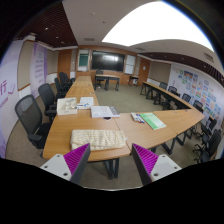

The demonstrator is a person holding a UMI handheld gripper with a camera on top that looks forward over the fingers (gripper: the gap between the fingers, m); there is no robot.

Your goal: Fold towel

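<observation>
A beige checked towel (100,139) lies folded near the end of a long wooden table (150,124), just beyond my fingers. My gripper (111,165) is open and empty, held off the table's end above the floor. Its two purple pads (77,159) stand wide apart, one at each side, with the table's edge and its dark leg (111,163) showing between them.
Papers and booklets (76,104) lie farther along the table, with a green folder (153,120) to the right. Black office chairs (32,117) line the left side and more chairs (205,133) stand at the right. A screen (108,61) hangs on the far wall.
</observation>
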